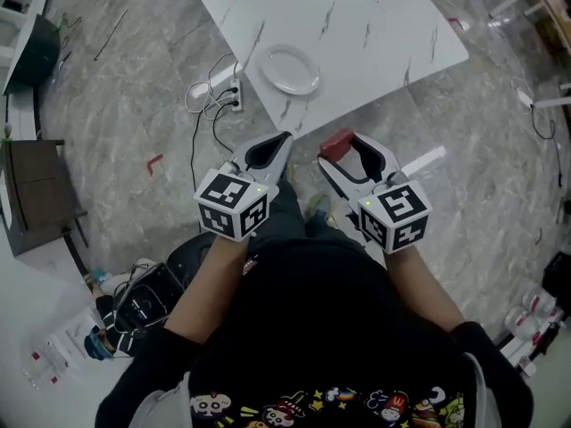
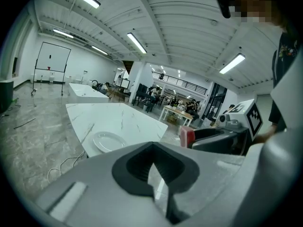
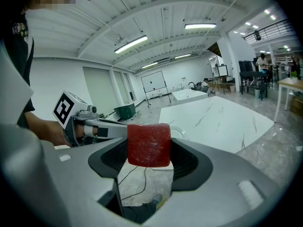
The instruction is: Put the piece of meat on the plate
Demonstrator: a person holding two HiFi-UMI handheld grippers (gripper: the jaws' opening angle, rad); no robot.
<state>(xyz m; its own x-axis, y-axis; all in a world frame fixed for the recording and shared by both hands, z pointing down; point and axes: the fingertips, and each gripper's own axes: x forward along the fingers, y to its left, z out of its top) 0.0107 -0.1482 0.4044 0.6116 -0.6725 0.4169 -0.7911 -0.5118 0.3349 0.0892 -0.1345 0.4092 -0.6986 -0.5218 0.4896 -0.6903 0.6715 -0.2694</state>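
Grey stone-pattern flooring fills the head view, with one white marble-pattern table (image 1: 357,34) at the far side. One white plate (image 1: 288,69) sits on the table near its near left edge, with nothing on it. One power strip (image 1: 230,86) with trailing cables lies on the floor just left of the table. Two grippers are held side by side near the person, short of the table. The left gripper (image 1: 278,143) has its jaws brought together. The right gripper (image 1: 343,150) has one red piece of meat (image 1: 335,143) clamped at its jaw tips, well apart from the plate.

Left gripper view: the left gripper (image 2: 152,148) has its tips meeting, with nothing between the pads. The table (image 2: 123,117) and the plate (image 2: 108,141) lie beyond, to the left. The right gripper (image 2: 218,136) shows at the right, with the piece of meat (image 2: 187,137) at its tip.

Right gripper view: the right gripper (image 3: 148,148) has its jaws partly closed, pressing both sides of the piece of meat (image 3: 148,138), a roughly square red block. The left gripper (image 3: 94,129) shows at the left. The plate (image 3: 178,133) is partly visible behind the meat, on the table (image 3: 218,119).
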